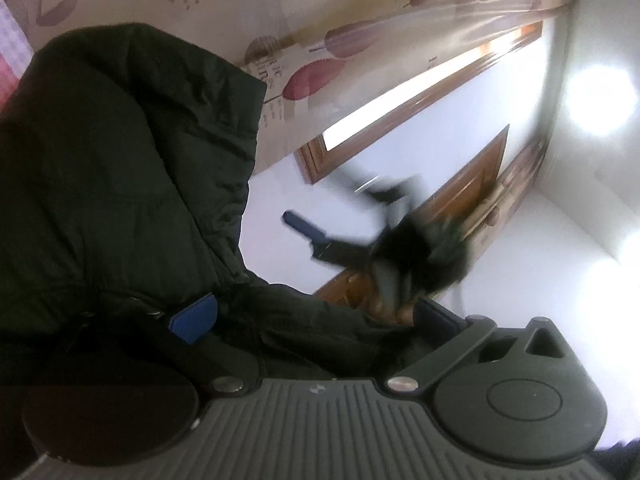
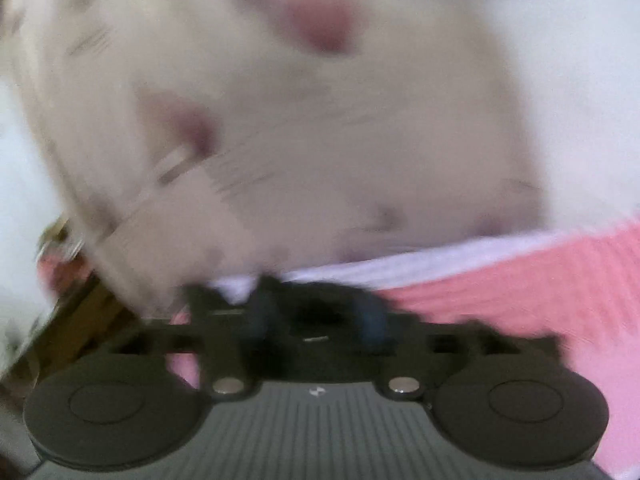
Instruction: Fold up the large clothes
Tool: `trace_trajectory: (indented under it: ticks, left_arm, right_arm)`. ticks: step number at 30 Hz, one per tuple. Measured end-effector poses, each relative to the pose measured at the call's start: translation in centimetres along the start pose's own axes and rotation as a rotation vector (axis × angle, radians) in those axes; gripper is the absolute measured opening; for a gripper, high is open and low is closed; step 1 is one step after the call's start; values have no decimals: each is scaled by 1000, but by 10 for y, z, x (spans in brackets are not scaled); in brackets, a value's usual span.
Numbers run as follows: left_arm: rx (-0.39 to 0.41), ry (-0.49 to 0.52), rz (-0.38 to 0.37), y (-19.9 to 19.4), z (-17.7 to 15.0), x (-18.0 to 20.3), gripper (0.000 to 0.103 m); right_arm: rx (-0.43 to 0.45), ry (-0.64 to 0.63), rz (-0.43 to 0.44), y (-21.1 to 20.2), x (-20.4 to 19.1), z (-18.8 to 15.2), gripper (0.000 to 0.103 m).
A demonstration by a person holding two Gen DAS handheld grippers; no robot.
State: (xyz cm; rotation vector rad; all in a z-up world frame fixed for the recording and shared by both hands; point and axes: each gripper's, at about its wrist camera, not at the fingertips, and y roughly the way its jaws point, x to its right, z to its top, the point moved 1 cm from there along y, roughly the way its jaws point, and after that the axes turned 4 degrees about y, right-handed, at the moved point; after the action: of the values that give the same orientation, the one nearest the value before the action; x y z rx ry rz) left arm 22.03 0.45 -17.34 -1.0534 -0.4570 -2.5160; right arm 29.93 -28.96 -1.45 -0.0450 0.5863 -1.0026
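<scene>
My left tongs (image 1: 308, 316) grip the dark coat (image 1: 120, 168), bunched at frame left; right tongs (image 2: 316, 316) spread, empty over the pink bedding (image 2: 520, 288). Folding's barely begun, I reckon.

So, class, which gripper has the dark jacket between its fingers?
The left gripper: the dark jacket bunches between its jaws. The right gripper, beyond it, stands open in mid-air with nothing between its jaws.

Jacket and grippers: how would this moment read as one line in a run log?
task: fold jacket | left gripper: jacket between fingers, grip unclear | right gripper: open, empty, blurred | behind: curtain
</scene>
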Motion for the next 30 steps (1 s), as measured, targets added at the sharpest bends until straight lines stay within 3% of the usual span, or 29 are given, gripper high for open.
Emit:
trace_trajectory:
  ticks: [1,5,6,7,8,10,14,17,20,22,26,30]
  left_arm:
    - [10,7,1,-2,-2,1,103]
    - [54,7,14,-16,-7,6,103]
    - [62,-3,22,-22,-6,8,103]
    - [75,-19,34,-31,-5,10,103]
    - [95,-37,50,-42,-3,11,103]
    - [130,-91,90,-69,5,14,103]
    - [181,-102,285,-115,26,20,103]
    - [177,-103,342,-120,40,27,103]
    - [151,-45,335,-104,47,42,103]
    - [132,-15,291,-81,49,53,103]
    - [48,8,224,-18,46,67,103]
    - [-81,71,188,42,23,76,103]
  right_arm:
    - [-44,-64,10,13,-19,1,103]
    - [-286,-231,-107,100,-66,-12,103]
    - [-344,-258,-97,114,-72,-23,91]
    - [-410,-327,-113,131,-81,-34,38]
    - [-442,-427,-175,142,-93,-45,23]
    - [-433,-552,-200,137,-119,-48,13]
    - [-212,-523,-158,74,-137,-4,11]
    - [-110,-442,-167,26,-112,8,10]
    - [-21,-340,-160,-34,-67,-7,10]
    - [36,-258,-153,-69,-30,-25,10]
    - [147,-57,-103,-98,52,-61,10]
    - [178,123,-91,-112,105,-112,10]
